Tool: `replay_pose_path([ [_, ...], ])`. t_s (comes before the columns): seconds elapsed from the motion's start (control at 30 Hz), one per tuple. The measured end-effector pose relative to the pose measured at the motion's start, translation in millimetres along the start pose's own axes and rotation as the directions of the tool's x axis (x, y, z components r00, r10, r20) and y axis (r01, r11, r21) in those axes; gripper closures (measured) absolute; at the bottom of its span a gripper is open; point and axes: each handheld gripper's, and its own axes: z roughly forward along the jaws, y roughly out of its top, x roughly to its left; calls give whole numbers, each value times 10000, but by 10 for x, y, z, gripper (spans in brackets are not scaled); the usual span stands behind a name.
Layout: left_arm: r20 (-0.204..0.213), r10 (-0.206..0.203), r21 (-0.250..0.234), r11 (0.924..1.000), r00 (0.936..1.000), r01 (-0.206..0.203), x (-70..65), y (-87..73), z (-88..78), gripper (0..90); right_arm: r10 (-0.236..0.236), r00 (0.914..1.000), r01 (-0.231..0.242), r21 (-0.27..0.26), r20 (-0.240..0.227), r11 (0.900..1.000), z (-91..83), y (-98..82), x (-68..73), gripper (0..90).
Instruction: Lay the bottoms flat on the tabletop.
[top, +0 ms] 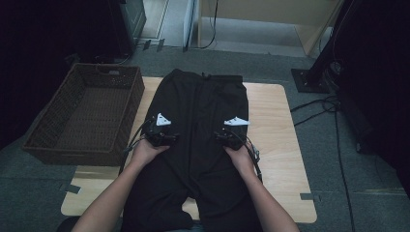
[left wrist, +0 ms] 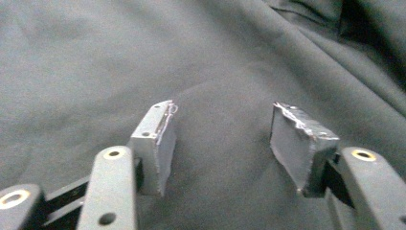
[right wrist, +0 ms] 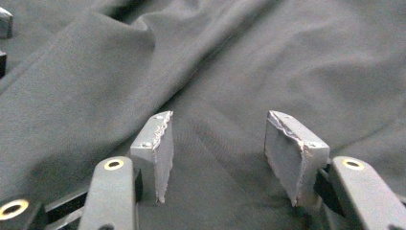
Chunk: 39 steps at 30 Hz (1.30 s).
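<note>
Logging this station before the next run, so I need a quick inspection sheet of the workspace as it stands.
Surface: wooden table, mostly covered.
Job's things: black trousers spread flat, legs hanging over the near edge.
Clutter: empty wicker basket overlapping the table's left edge.
Grippers: left gripper and right gripper over the trousers, both open, no cloth between the pads.
Cables: black cables on the floor at right.
Surroundings: grey carpet, dark stand base.

Dim lab-like recording room: grey carpet [top: 348,193], trailing floor cables [top: 314,104], black stand base [top: 309,79]
</note>
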Motion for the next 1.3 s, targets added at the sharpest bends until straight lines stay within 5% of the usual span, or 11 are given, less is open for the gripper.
replay_pose_path([
  [0.2,268,-503,-313,9982,9984,511,28,-56,-33,714,-411,9987,411,-1,296,9992,53,-18,34,453],
  [0.3,760,-737,-135,9971,9944,750,19,-54,-38,836,-484,9986,487,-102,223,9988,44,-38,23,479],
  [0.43,1516,-909,-57,9957,9843,929,-60,-85,-46,900,-499,9985,504,-223,218,9985,0,-72,-22,680],
  [0.6,2468,-1038,356,9945,9635,980,-275,-152,-119,900,-862,9952,873,-224,457,9959,-141,-186,-112,880],
  [0.8,3548,-1630,1316,9836,9206,1234,-505,-295,-296,897,-350,9993,349,-64,-88,9994,-437,-410,-243,887],
  [0.87,3779,-1657,1505,9818,9109,1162,-522,-327,-357,840,-110,9991,116,126,-417,9999,-547,-489,-238,889],
  [1.03,3522,-1499,1254,9857,9238,1121,-459,-284,-448,735,-73,9940,146,657,-1088,9977,-677,-538,-172,838],
  [1.1,3415,-1452,1073,9876,9286,1150,-428,-234,-469,713,149,9916,-107,335,-1288,9994,-670,-485,-198,765],
  [1.2,3091,-1167,841,9919,9439,950,-347,-119,-486,680,165,9918,-161,47,-1267,9999,-653,-353,-225,718],
  [1.3,2984,-1395,608,9900,9442,1271,-215,-40,-479,677,252,9928,-272,-160,-1168,9995,-575,-206,-287,691],
])
